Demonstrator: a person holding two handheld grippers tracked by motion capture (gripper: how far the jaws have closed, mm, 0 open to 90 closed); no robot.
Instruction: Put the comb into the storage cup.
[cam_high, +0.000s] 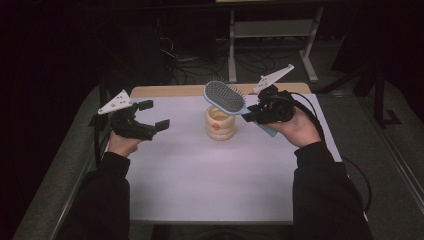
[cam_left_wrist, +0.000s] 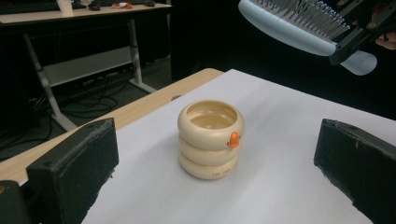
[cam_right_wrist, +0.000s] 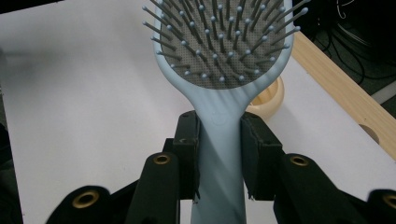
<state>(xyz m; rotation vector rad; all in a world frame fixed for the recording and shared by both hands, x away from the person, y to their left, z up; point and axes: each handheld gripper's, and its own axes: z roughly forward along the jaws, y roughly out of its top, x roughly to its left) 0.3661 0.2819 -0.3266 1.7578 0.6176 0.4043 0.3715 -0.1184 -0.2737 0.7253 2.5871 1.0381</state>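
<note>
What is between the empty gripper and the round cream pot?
Nothing: in the high view only bare white table cover lies between the left gripper and the cream pot. The left gripper view shows the same.

Dark room – white-topped table (cam_high: 200, 190) with wood edge, metal-legged bench (cam_high: 272, 30) behind, cables (cam_high: 200, 67) on grey floor.

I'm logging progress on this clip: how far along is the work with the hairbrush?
Done: the right gripper has the light blue hairbrush clamped by its handle and lifted off the table. In hand: the brush head hangs above the cream ringed holder. Left, probably: setting it into the holder. The left gripper is open, holding nothing.
</note>
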